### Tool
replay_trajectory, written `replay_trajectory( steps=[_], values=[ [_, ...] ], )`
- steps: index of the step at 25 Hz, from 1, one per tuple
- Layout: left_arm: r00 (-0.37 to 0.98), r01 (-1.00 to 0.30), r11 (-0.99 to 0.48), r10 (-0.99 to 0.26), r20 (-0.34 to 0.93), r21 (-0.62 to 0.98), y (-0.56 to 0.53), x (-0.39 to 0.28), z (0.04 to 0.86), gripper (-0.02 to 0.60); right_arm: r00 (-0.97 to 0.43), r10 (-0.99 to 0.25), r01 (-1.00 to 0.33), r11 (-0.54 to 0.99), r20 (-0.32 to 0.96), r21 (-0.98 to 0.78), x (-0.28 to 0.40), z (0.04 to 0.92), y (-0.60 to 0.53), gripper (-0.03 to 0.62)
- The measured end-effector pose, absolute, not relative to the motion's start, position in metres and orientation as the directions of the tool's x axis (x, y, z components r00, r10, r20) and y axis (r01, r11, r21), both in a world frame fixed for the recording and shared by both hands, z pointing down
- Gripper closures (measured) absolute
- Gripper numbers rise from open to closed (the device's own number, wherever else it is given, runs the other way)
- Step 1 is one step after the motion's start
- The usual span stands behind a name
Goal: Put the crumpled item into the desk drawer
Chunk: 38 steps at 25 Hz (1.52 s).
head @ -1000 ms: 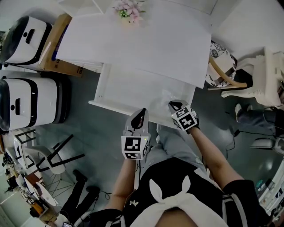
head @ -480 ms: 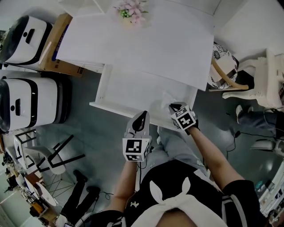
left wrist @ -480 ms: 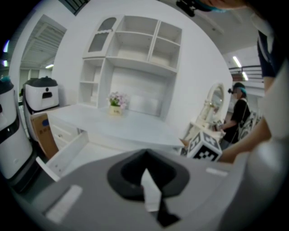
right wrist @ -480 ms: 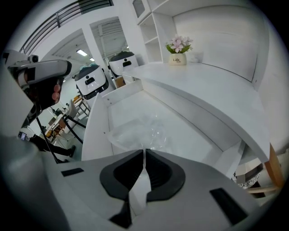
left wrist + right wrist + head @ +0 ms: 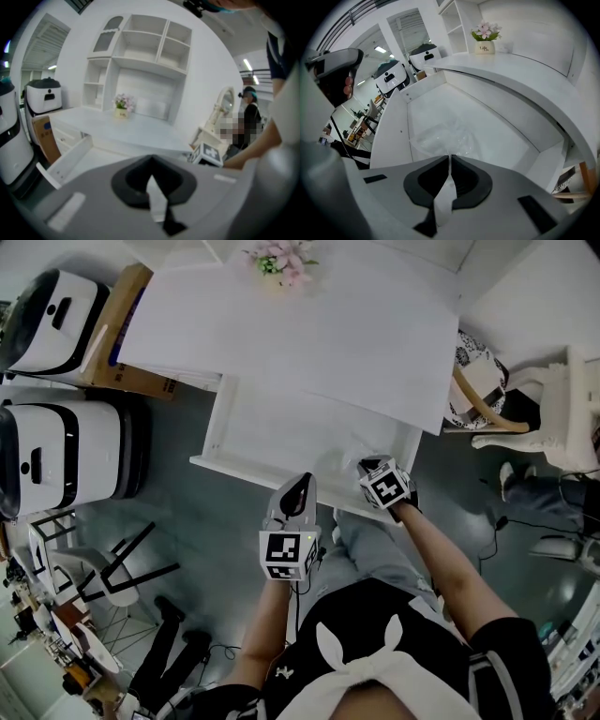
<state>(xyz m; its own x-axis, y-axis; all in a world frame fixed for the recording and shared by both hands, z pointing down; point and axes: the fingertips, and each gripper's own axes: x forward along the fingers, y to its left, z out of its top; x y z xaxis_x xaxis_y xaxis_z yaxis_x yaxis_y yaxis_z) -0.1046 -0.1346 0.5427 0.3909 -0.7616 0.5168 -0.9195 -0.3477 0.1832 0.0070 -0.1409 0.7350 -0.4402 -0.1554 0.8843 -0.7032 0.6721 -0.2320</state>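
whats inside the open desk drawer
A crumpled clear plastic item, pinched by the right hand-held gripper, over the bare white floor of the drawer. The near corner under that gripper is covered.

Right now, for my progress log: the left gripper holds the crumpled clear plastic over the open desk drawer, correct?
Not the left: the right gripper holds the crumpled clear plastic over the open desk drawer, pinched in its shut fingers, as the right gripper view shows.
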Motion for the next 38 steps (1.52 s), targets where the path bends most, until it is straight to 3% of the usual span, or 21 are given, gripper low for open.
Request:
replay_trajectory(
  steps=[32, 34, 36, 38],
  values=[
    [0.399, -0.916, -0.347, -0.740, 0.541, 0.200, -0.133, -0.111, 0.555, 0.577, -0.442, -0.080, -0.714, 0.635, 0.893, -0.296, -0.004, 0.767, -0.144, 0.576],
    [0.402, -0.915, -0.353, -0.739, 0.541, 0.197, -0.133, -0.110, 0.555, 0.577, -0.457, -0.080, -0.717, 0.623, 0.886, -0.314, -0.005, 0.764, -0.145, 0.550],
    [0.403, -0.914, -0.356, -0.742, 0.536, 0.194, -0.133, -0.110, 0.553, 0.577, -0.472, -0.081, -0.722, 0.608, 0.878, -0.331, -0.006, 0.759, -0.144, 0.461],
    [0.401, -0.915, -0.356, -0.745, 0.533, 0.190, -0.132, -0.112, 0.551, 0.577, -0.476, -0.095, -0.726, 0.604, 0.874, -0.330, -0.006, 0.754, -0.143, 0.461]
  ],
)
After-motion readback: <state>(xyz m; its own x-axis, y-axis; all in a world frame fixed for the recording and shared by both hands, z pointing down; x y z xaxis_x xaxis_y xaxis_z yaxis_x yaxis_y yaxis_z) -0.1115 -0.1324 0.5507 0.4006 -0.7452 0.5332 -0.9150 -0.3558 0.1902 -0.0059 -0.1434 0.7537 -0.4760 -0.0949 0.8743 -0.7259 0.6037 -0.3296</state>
